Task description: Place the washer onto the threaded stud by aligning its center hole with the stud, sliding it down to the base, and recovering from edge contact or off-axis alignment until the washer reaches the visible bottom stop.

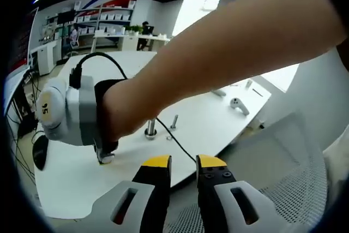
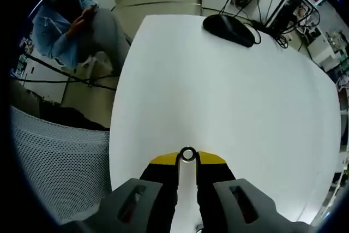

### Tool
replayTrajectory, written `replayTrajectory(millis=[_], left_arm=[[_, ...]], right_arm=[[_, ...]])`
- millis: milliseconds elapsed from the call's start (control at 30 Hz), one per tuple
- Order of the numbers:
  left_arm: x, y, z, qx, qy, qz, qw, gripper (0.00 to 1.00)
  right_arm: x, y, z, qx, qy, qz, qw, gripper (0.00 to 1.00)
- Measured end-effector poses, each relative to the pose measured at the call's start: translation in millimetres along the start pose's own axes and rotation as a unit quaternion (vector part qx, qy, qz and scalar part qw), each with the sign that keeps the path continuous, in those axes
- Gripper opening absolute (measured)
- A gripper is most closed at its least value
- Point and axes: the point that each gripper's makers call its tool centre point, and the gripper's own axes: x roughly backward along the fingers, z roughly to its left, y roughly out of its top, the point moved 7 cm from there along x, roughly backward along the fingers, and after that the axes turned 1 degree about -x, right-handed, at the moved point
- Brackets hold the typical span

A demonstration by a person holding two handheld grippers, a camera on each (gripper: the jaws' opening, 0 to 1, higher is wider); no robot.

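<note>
Two grippers are at work here, and we read the moment as the pick-up just done and the carry to the stud not yet begun. In the right gripper view our right gripper [image 2: 187, 156] has its yellow-tipped jaws closed on the washer [image 2: 187, 154], a small metal ring pinched at the very tips with its hole facing the camera, low over the white table [image 2: 218, 91]; a dark mouse [image 2: 229, 29] lies at the far edge and a seated person [image 2: 73, 23] is beyond the table. In the left gripper view the same right gripper shows from the side, tips down near the tabletop, the hand [image 1: 117, 113] wrapped round it and the forearm crossing the picture. Just beside it stands the threaded stud [image 1: 151, 128] on its round base, bare, with a slimmer bolt [image 1: 174, 122] close by. Our left gripper [image 1: 184, 162] hangs off the table edge over a mesh chair [image 1: 294, 184], jaws a little apart and holding nothing. Next, we judge, the washer must be lifted, turned flat, and brought over the stud's top so the hole centres before it slides down; held by its rim like this, it could easily tilt and catch on the threads.
</note>
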Motion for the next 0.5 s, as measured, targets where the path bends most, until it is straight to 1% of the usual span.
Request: replayTrajectory(millis=[100, 200, 233, 500], left_arm=[[0.2, -0.3, -0.8, -0.003, -0.002, 0.001, 1.0, 0.15], [0.0, 0.0, -1.1, -0.004, -0.003, 0.001, 1.0, 0.14], [0.1, -0.3, -1.2, -0.005, -0.003, 0.002, 1.0, 0.14], [0.2, -0.7, -1.7, -0.005, -0.006, 0.002, 1.0, 0.14]], right_arm=[[9.8, -5.3, 0.1, -0.024, -0.004, -0.016, 0.9996, 0.13], [19.1, -10.8, -0.1, -0.032, -0.009, -0.027, 0.9991, 0.13], [26.2, -14.1, 1.2, -0.036, -0.014, -0.034, 0.9987, 0.13], [61.8, -35.8, 3.9, -0.07, -0.038, -0.066, 0.9946, 0.13]])
